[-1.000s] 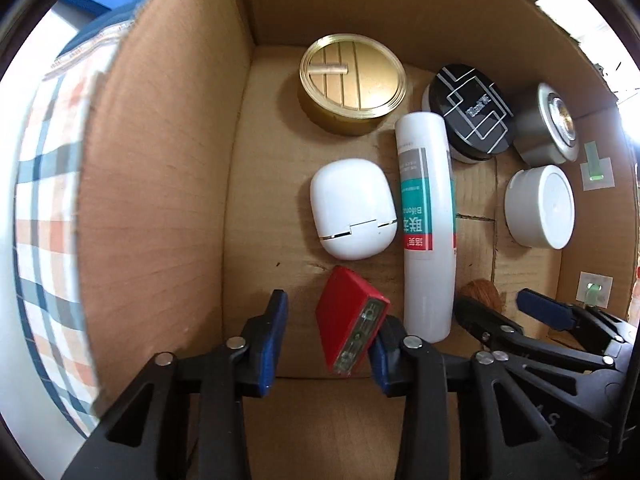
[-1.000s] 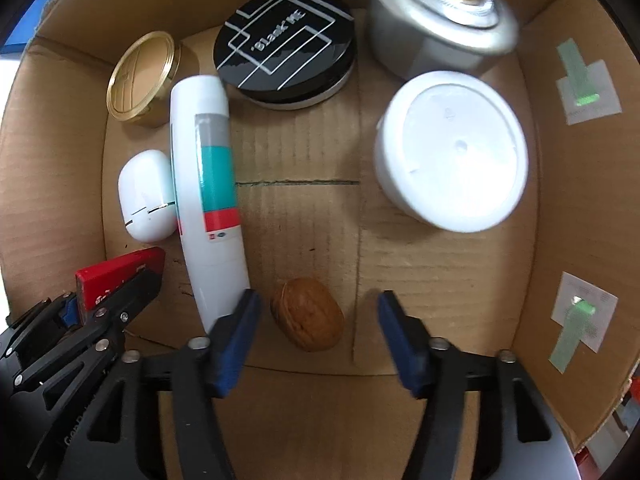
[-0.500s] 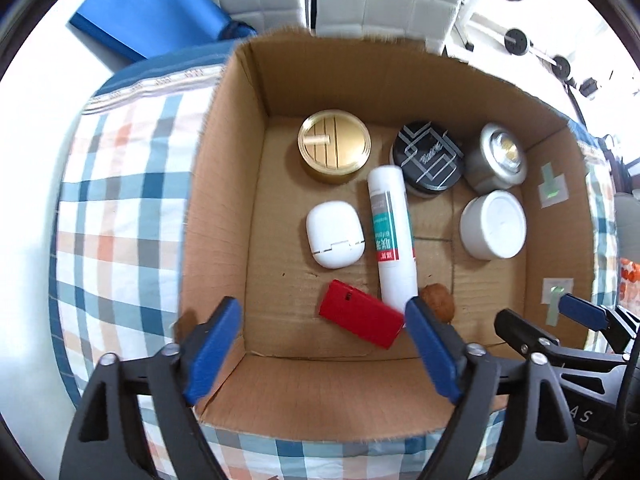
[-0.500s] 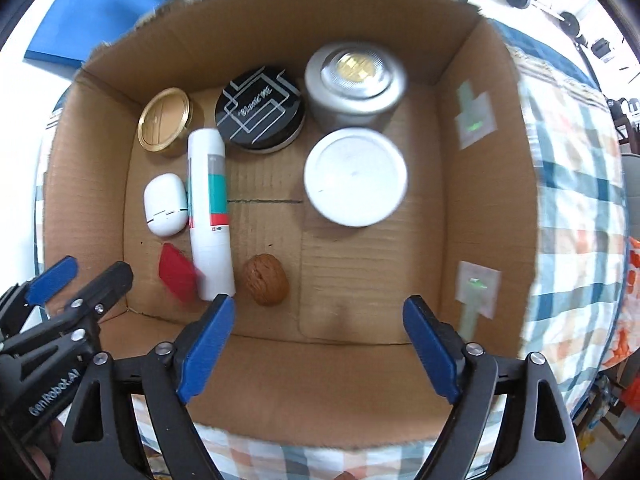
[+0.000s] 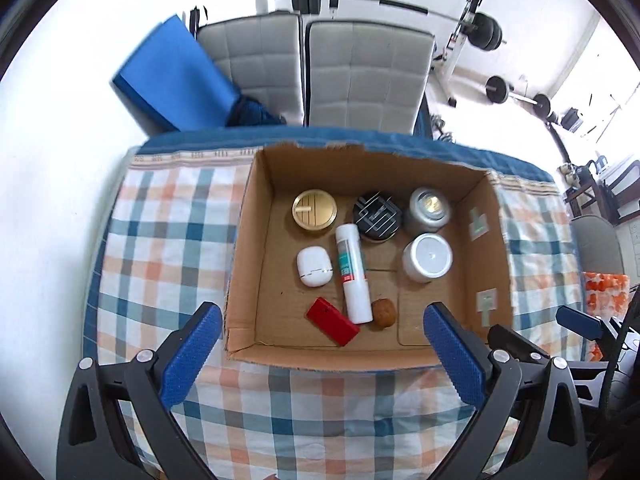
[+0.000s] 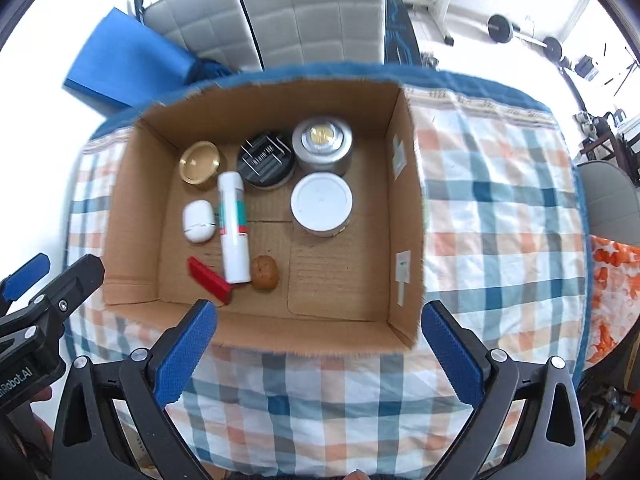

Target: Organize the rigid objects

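Observation:
An open cardboard box (image 5: 248, 248) (image 6: 404, 216) sits on the checked tablecloth. Inside lie a red block (image 5: 332, 321) (image 6: 209, 280), a white tube (image 5: 352, 267) (image 6: 233, 226), a walnut (image 5: 385, 312) (image 6: 265, 273), a white case (image 5: 314, 267) (image 6: 198, 221), a gold tin (image 5: 314, 211) (image 6: 200, 162), a black tin (image 5: 377, 216) (image 6: 265, 159), a silver tin (image 5: 430, 208) (image 6: 322, 144) and a white jar (image 5: 427, 257) (image 6: 321, 204). My left gripper (image 5: 320, 356) and right gripper (image 6: 318, 354) are both open and empty, held high above the box's near edge.
The checked tablecloth (image 5: 168, 240) (image 6: 500, 208) covers the table around the box. Grey padded chairs (image 5: 360, 76) and a blue mat (image 5: 176, 80) stand behind the table. Weight equipment (image 5: 480, 36) is at the back right. An orange patterned cloth (image 6: 612, 292) is at the far right.
Both grippers have let go and pulled up and back out of the box, jaws opened wide. The red block now lies flat on the box floor beside the walnut.

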Action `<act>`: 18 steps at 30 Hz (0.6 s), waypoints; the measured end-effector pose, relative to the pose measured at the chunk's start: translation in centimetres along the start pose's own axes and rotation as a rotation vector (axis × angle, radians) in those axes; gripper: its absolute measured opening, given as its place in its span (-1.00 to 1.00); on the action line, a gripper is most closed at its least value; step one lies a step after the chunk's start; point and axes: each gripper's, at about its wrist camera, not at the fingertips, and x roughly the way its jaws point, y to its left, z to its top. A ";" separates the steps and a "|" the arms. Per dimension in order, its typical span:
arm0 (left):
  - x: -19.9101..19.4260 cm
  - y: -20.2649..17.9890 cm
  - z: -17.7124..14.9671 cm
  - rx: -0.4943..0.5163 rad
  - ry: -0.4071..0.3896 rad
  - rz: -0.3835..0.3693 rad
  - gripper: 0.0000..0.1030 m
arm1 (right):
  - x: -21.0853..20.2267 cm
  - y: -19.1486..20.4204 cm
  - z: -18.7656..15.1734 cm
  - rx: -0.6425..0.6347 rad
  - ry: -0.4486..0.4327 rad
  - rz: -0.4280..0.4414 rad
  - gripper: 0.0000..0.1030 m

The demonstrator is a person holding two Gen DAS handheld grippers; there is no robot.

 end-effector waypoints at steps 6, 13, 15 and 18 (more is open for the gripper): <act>-7.2 -0.8 -1.0 0.012 -0.124 0.037 1.00 | -8.1 -1.3 -2.4 0.000 -0.129 0.027 1.00; -13.3 -1.8 -2.3 0.018 -0.203 0.032 1.00 | -16.9 -2.4 -5.8 -0.014 -0.262 0.042 1.00; -14.6 -2.2 -2.7 0.019 -0.222 0.029 1.00 | -18.7 -2.7 -6.6 -0.013 -0.288 0.043 1.00; -16.3 -2.7 -3.2 0.022 -0.251 0.023 1.00 | -21.0 -3.0 -7.7 -0.008 -0.324 0.051 1.00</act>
